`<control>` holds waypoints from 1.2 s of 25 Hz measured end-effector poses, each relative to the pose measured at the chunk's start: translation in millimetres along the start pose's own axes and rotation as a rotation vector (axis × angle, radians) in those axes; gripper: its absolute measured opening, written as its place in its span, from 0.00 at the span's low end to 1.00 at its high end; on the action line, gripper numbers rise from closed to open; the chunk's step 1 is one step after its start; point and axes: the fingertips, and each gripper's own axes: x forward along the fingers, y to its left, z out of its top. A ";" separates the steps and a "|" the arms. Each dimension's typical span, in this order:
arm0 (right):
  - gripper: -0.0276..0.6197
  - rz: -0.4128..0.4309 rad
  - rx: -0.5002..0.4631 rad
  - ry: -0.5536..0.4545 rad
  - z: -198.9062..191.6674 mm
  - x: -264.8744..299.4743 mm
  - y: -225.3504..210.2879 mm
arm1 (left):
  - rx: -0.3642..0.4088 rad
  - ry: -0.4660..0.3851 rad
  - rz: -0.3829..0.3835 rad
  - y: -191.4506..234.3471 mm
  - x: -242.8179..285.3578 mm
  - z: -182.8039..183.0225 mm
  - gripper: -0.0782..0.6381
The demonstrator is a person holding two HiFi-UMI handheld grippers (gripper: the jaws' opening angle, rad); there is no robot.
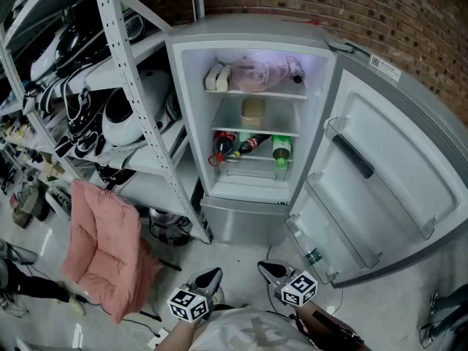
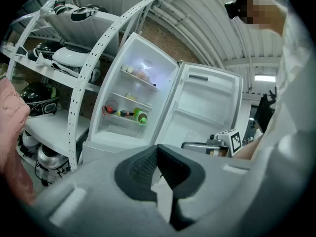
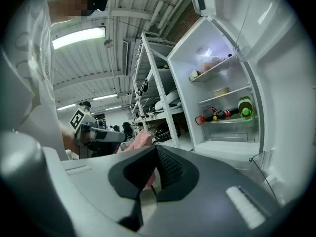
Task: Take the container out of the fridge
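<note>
The fridge [image 1: 252,218] stands open ahead of me. On its middle shelf sits a small beige container [image 1: 253,112], which shows far off in the left gripper view [image 2: 131,97] and in the right gripper view [image 3: 220,91]. Both grippers hang low in front of the fridge, well short of it. My left gripper [image 1: 212,275] is shut with nothing between its jaws [image 2: 157,148]. To its right, my right gripper [image 1: 268,268] is likewise shut and empty [image 3: 156,150].
The fridge door [image 1: 380,189] swings wide to the right. A pink bag [image 1: 263,72] lies on the top shelf, and bottles [image 1: 248,145] on the lower one. Left of the fridge are a metal rack [image 1: 139,86] with helmets and a pink cushion [image 1: 102,247].
</note>
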 end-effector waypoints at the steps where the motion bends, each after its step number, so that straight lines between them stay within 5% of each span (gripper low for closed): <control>1: 0.05 0.001 0.000 -0.001 0.1 -0.3 -1.1 | 0.001 -0.001 0.001 0.0 0.8 0.4 0.11; 19: 0.05 -0.028 0.042 0.019 1.5 23.2 -23.6 | -0.034 0.009 0.040 26.3 -1.9 -1.3 0.11; 30: 0.05 -0.105 0.023 0.032 18.9 81.1 -51.9 | -0.046 -0.007 0.023 102.0 17.0 34.0 0.11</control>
